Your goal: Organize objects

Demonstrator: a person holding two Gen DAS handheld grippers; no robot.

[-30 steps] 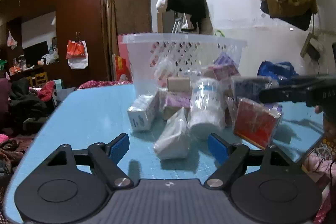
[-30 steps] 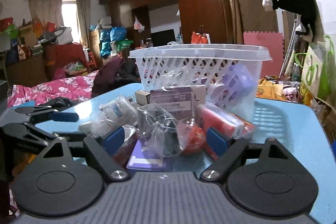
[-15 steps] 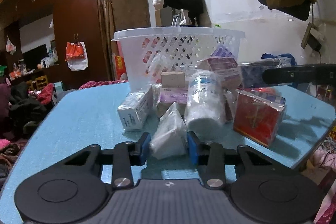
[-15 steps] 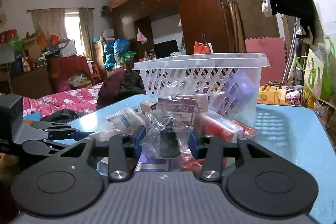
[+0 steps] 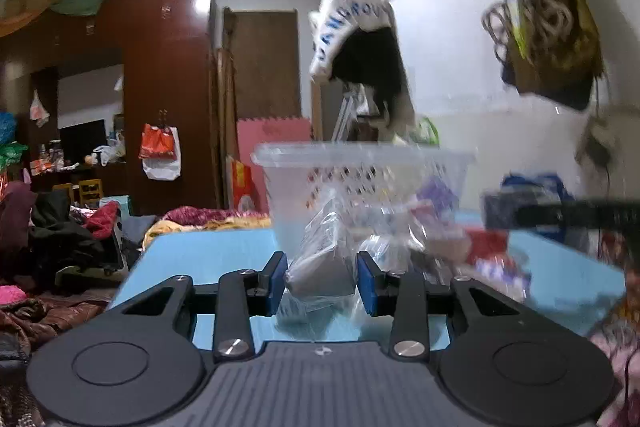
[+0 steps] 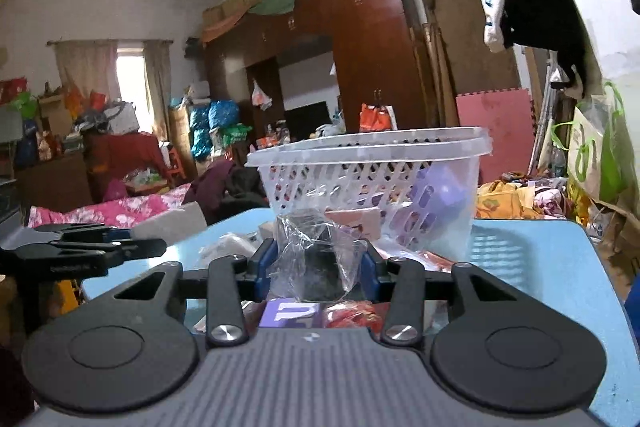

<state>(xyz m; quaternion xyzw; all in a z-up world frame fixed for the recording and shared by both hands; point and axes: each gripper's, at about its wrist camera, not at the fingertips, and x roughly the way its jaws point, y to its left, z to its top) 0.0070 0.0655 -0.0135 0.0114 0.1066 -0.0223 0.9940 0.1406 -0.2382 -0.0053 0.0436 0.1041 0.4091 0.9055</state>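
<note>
Gripping a grey-white wedge-shaped pack in clear plastic wrap (image 5: 320, 273), the left gripper (image 5: 322, 277) has its blue pads (image 5: 277, 277) pressed in on both sides, jaws nearly closed w/ only the pack between them. Pack sits raised above the light-blue tabletop (image 5: 200, 251). At 12 o'clock just beyond it: the translucent white perforated plastic basket (image 5: 360, 163), blurred. At 2 o'clock, a blurred heap of wrapped items incl. a red pack (image 5: 490, 247); details can't be made out.

The right gripper (image 6: 316, 269) is likewise clamped narrow on a crinkled clear plastic bag w/ a dark block inside (image 6: 318, 263), pads touching both sides, bag held off the table. Directly below at 6 o'clock, a purple box w/ white lettering (image 6: 290, 313) lies beside a red wrapped pack (image 6: 348, 315). At 12 o'clock stands the same basket, a purple box (image 6: 440, 191) inside against its right wall. At 9 o'clock the other gripper's black fingers show, holding the grey pack.
</note>
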